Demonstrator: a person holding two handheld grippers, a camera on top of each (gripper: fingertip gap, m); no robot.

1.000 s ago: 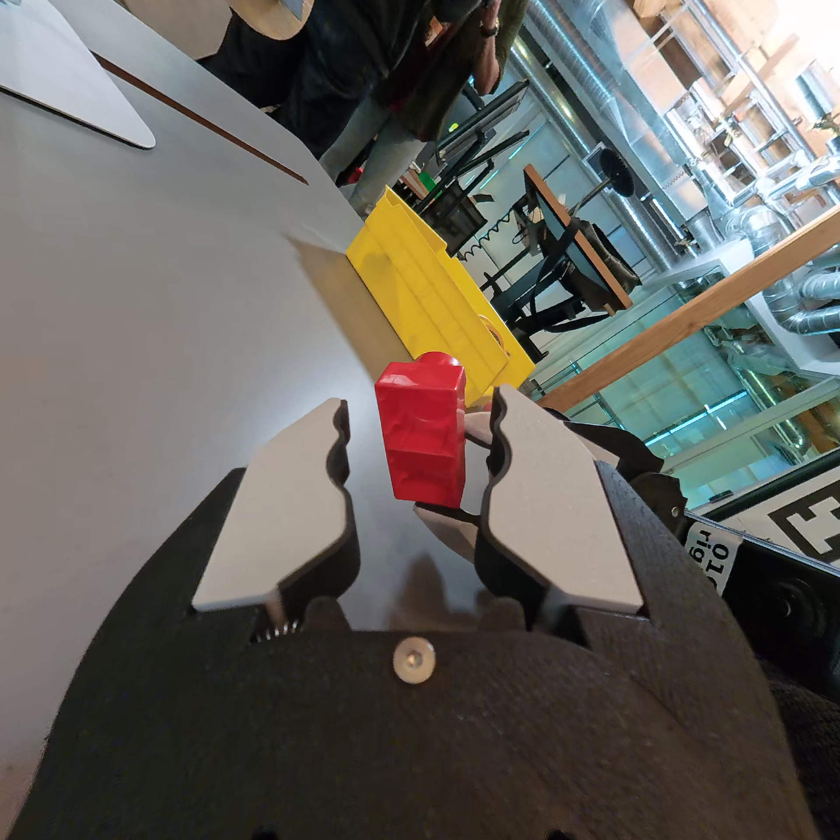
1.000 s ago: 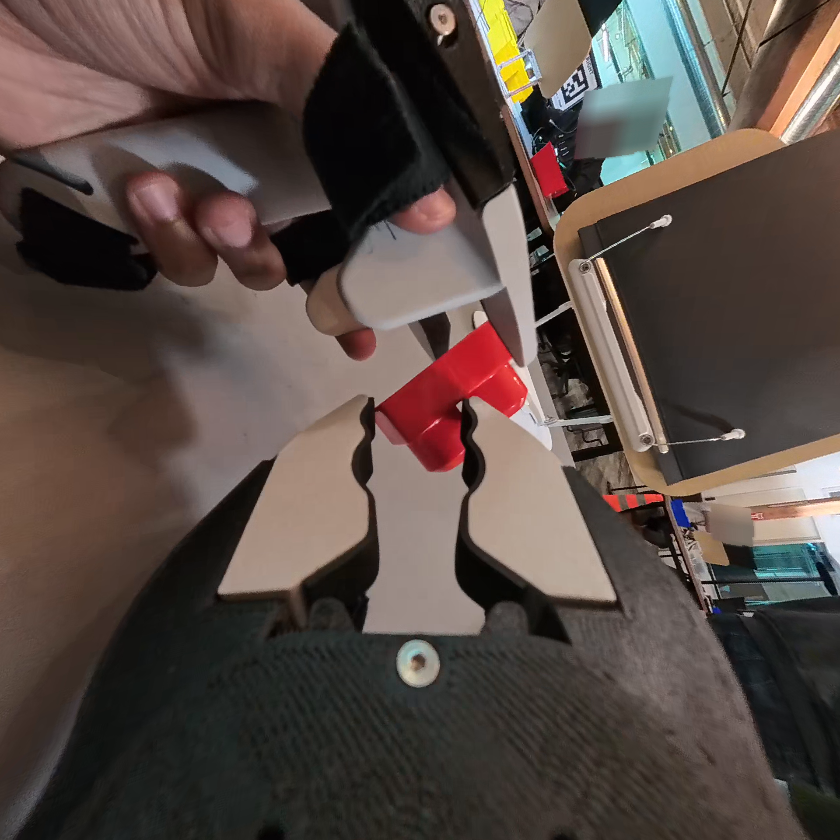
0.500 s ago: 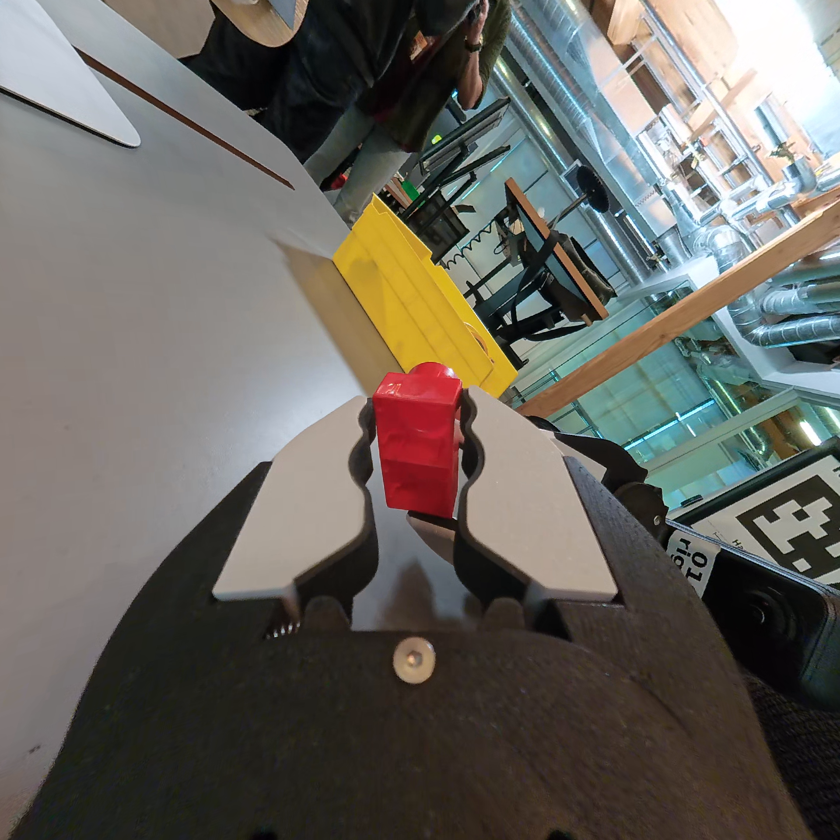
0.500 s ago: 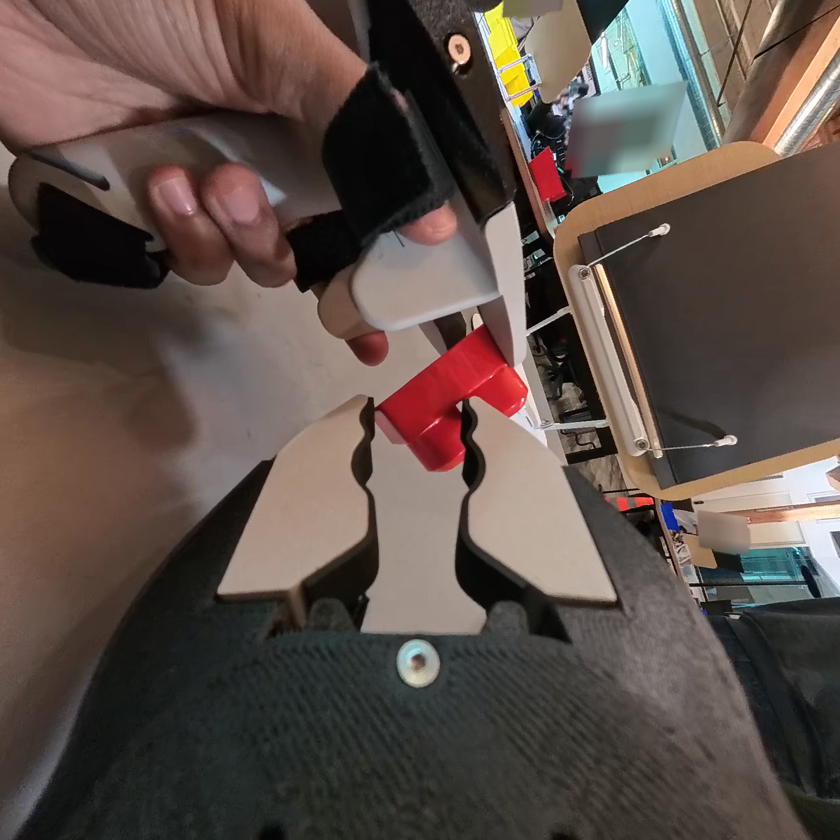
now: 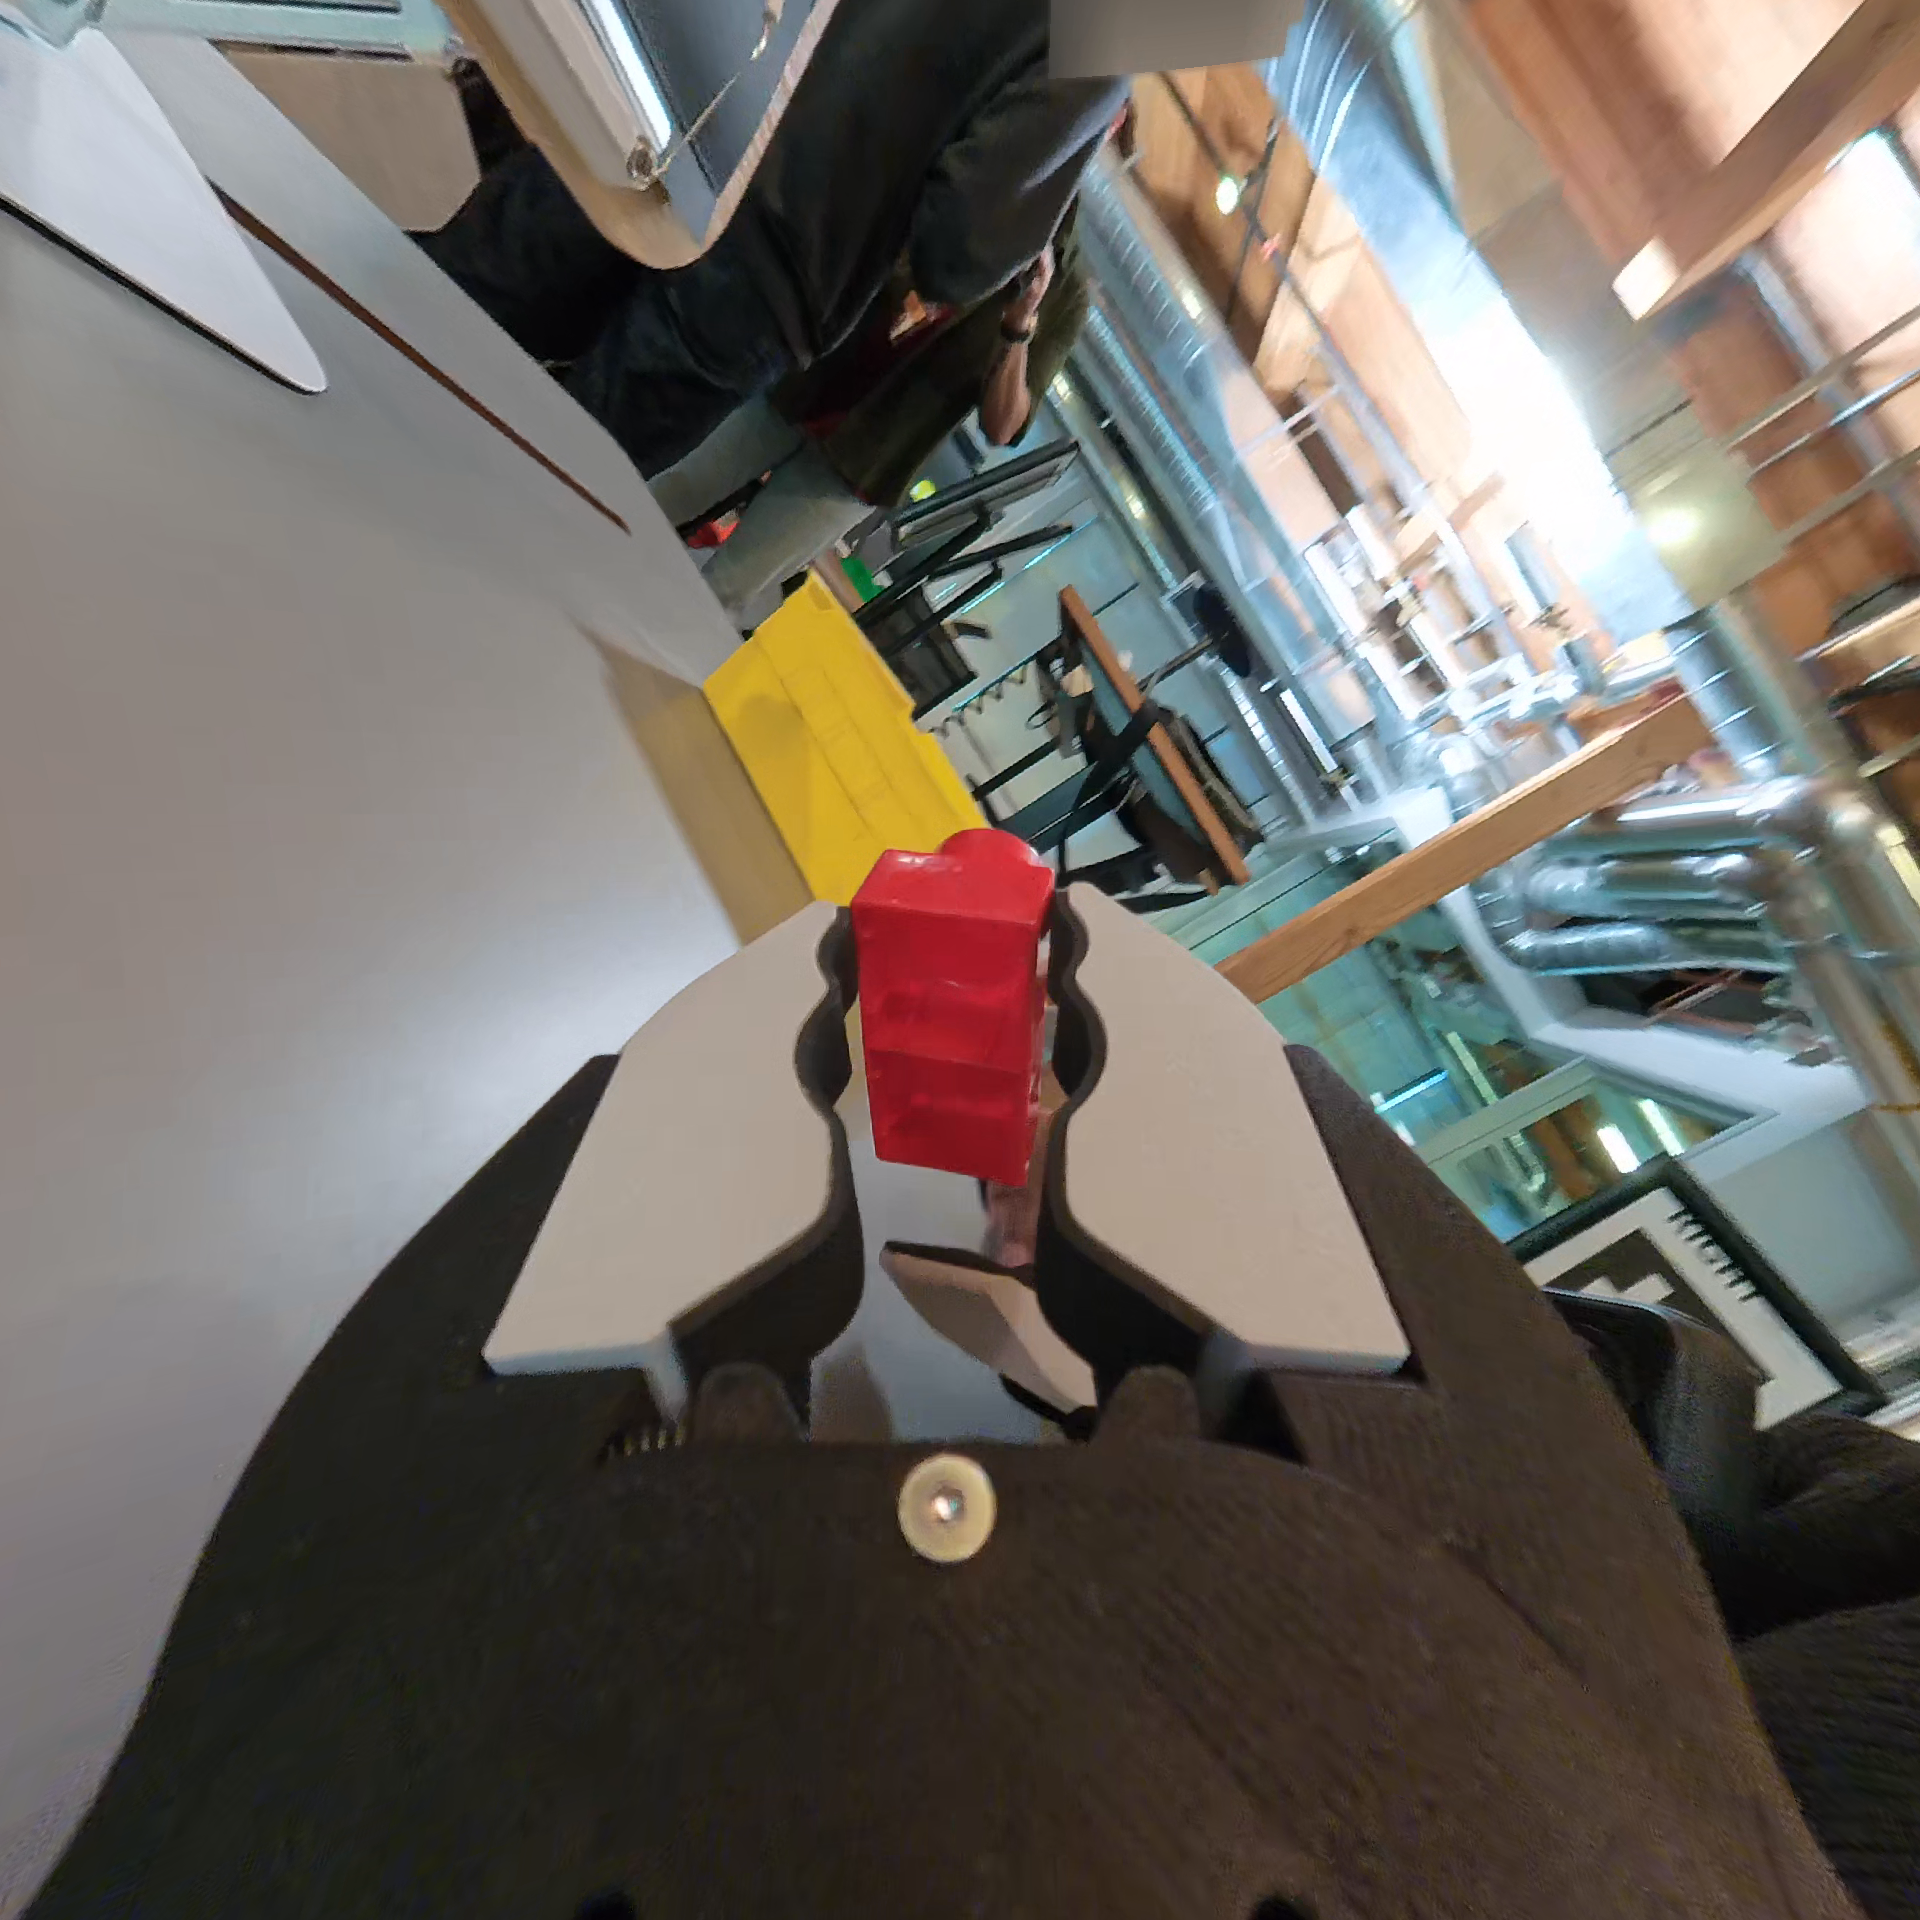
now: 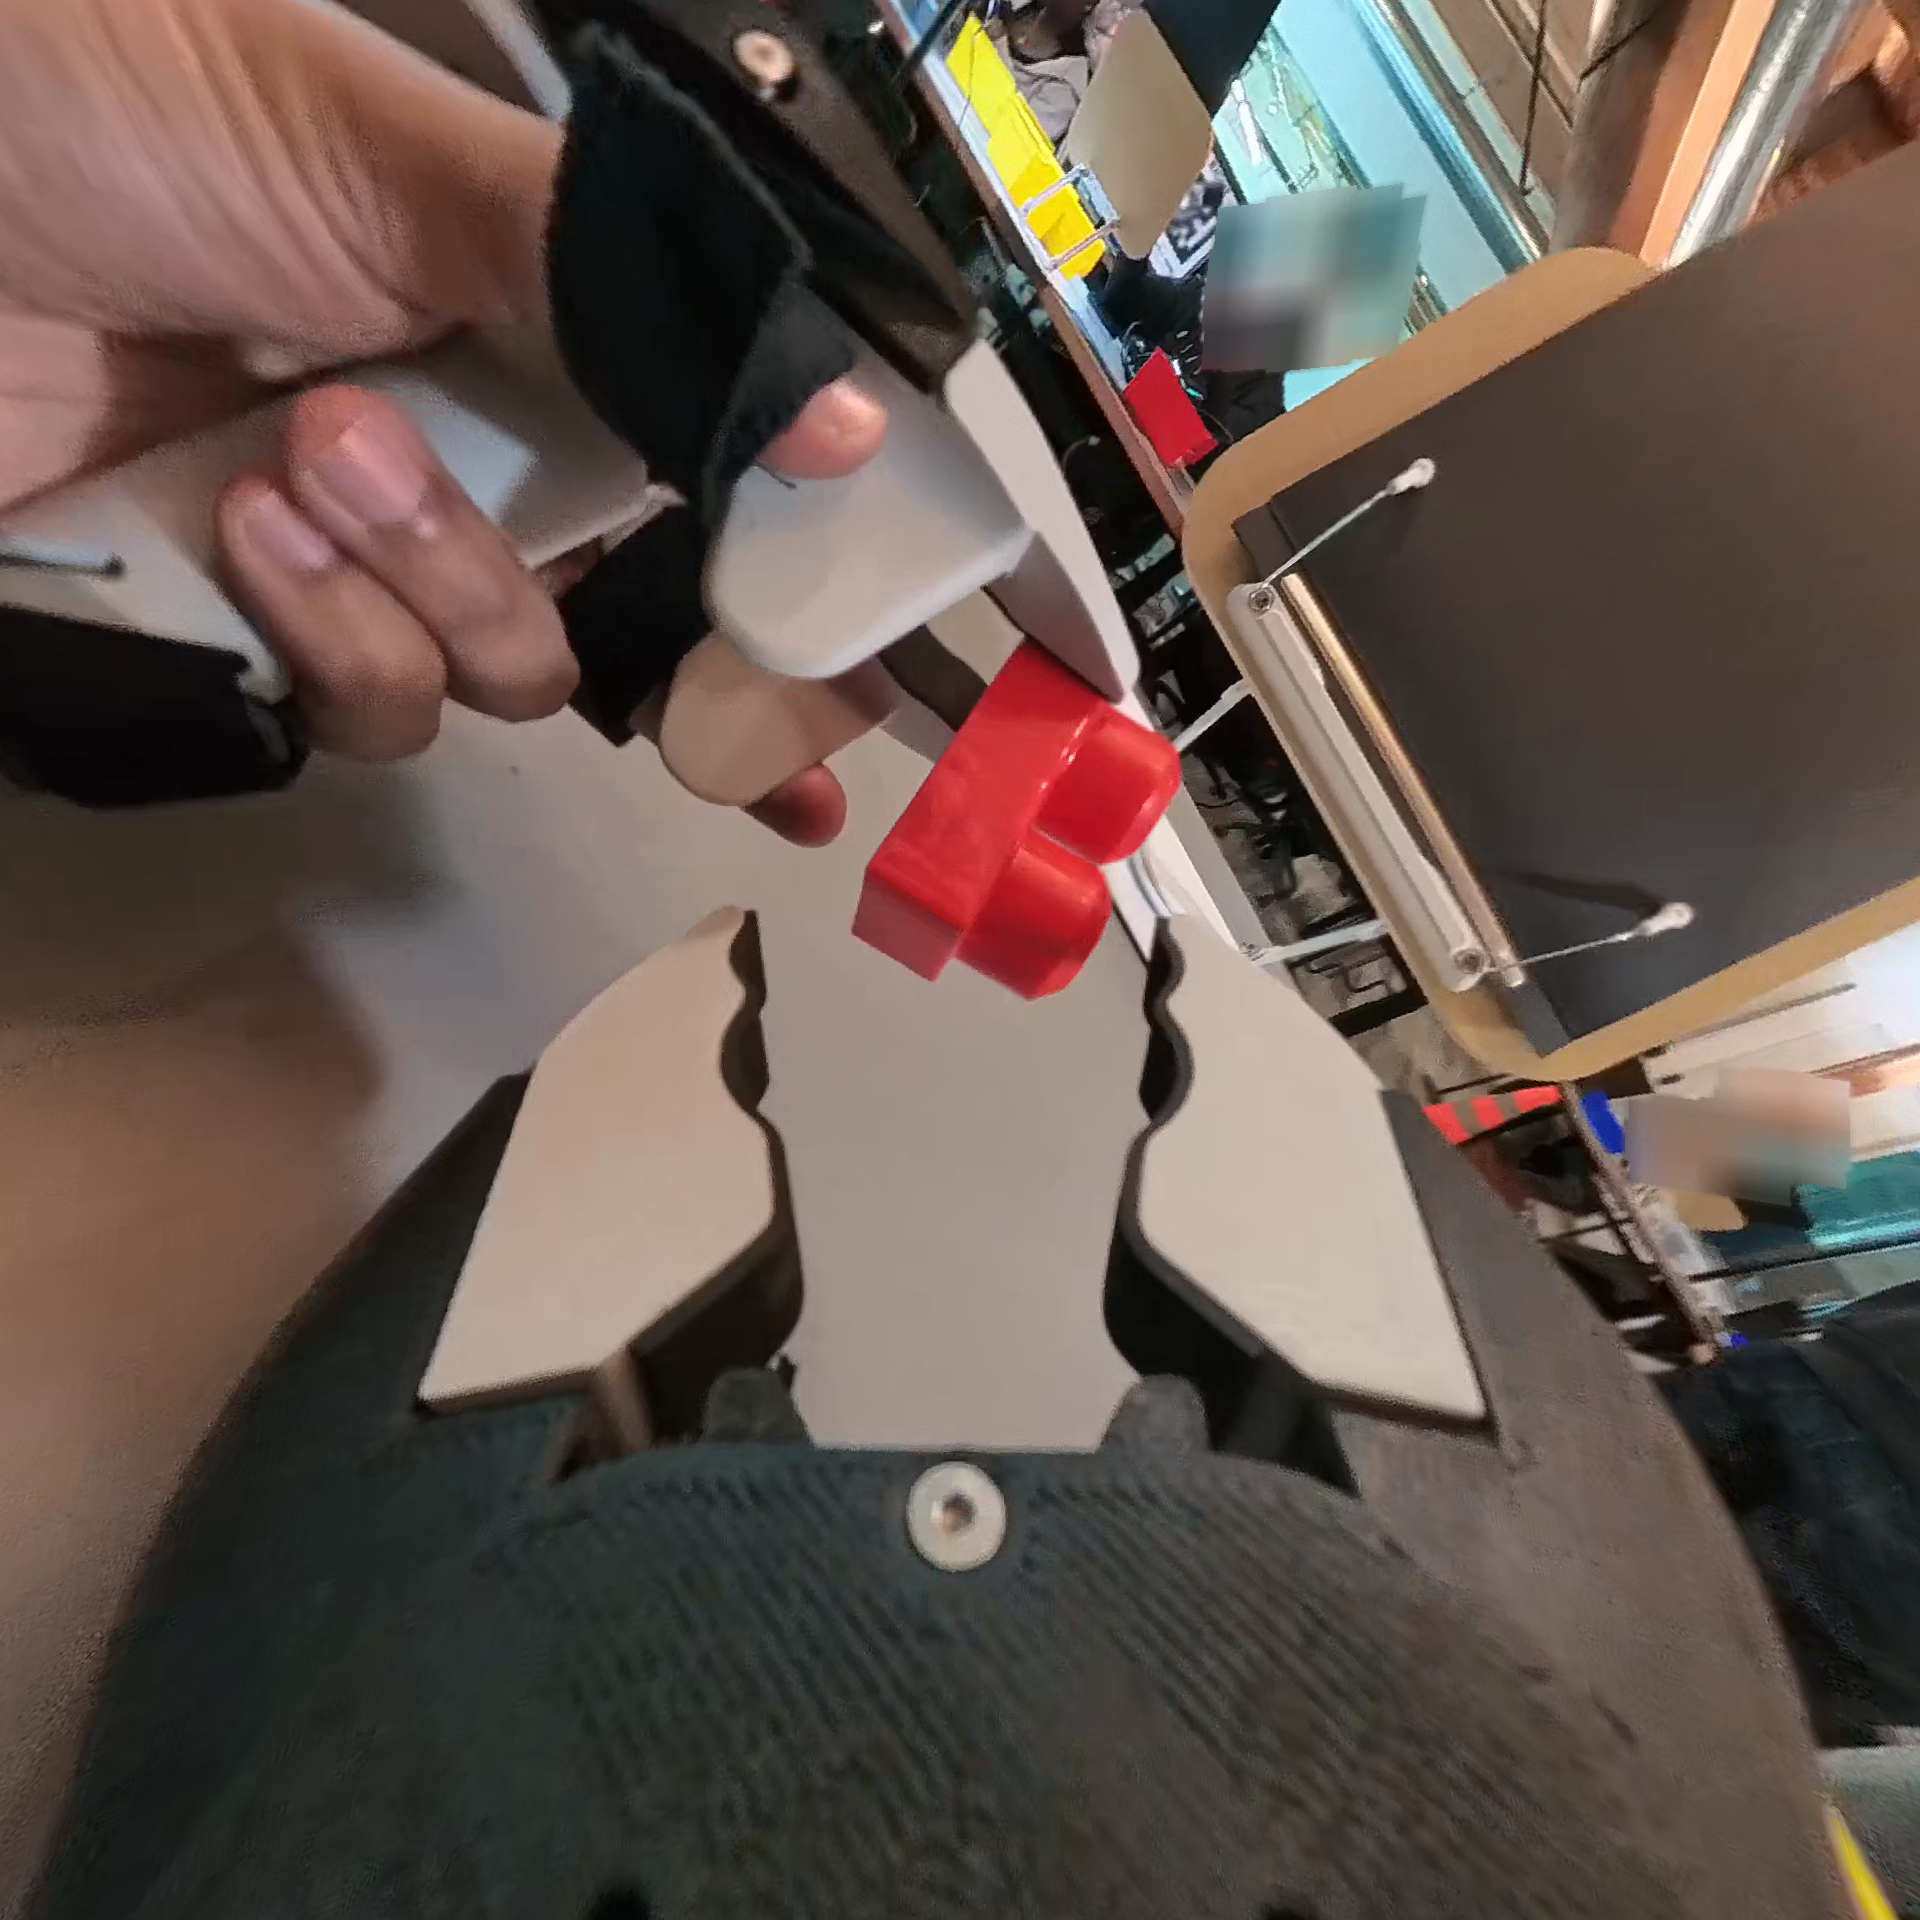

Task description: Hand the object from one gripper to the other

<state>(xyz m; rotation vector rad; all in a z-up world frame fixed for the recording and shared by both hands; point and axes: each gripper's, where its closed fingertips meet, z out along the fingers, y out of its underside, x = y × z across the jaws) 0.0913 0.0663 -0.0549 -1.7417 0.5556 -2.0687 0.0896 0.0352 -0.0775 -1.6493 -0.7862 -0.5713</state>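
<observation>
Clamping the red toy brick (image 5: 951, 1023) between its two grey fingers, the left gripper (image 5: 951, 997) has the piece by its flat side walls, stud end pointing away from the camera. In the right wrist view the same brick (image 6: 1013, 842) shows its two round studs, hanging from the left gripper's finger (image 6: 1039, 551), clear of the pale table (image 6: 312, 987) below. The right gripper (image 6: 951, 935) stands wide apart, its scalloped pads on either side of the brick but touching nothing — so the hand-over looks essentially made.

The brick is judged to be a hollow moulded plastic block: light, stiff, unlikely to break, but glossy and so rather slippery. The flat parallel walls are the place to take it; the rounded studs would let it twist out of a pinch, and a hold low on the body seems steadier than one near the stud end.

The left gripper is tilted, the table running up the left of its view with a yellow bin (image 5: 831, 769) beyond. A person's hand (image 6: 343, 582) wraps its handle, fingers curled round the trigger under a black strap (image 6: 675, 312)
</observation>
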